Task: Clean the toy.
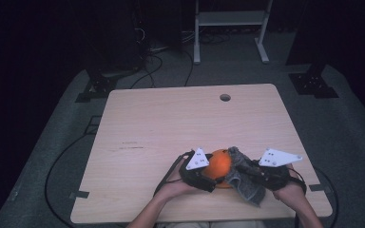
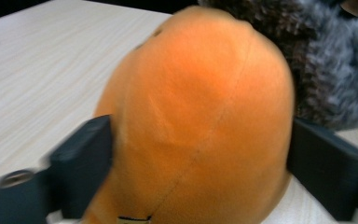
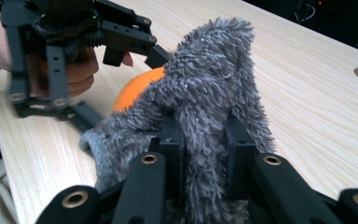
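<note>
One orange ball (image 1: 218, 164) sits between the spread left tool (image 1: 212, 176); right tool (image 1: 243, 170) pinches one grey cloth (image 1: 247, 187)

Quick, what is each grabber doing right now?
Left gripper: jaws wide on either side of the orange plush toy; whether they press it cannot be told.
Right gripper: shut on the grey fuzzy cloth.

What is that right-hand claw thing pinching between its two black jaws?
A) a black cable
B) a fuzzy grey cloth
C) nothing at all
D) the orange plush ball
B: in the right gripper view the right gripper has its jaws closed on a fold of the fuzzy grey cloth, while the orange plush ball sits between the left gripper's jaws instead.
</note>
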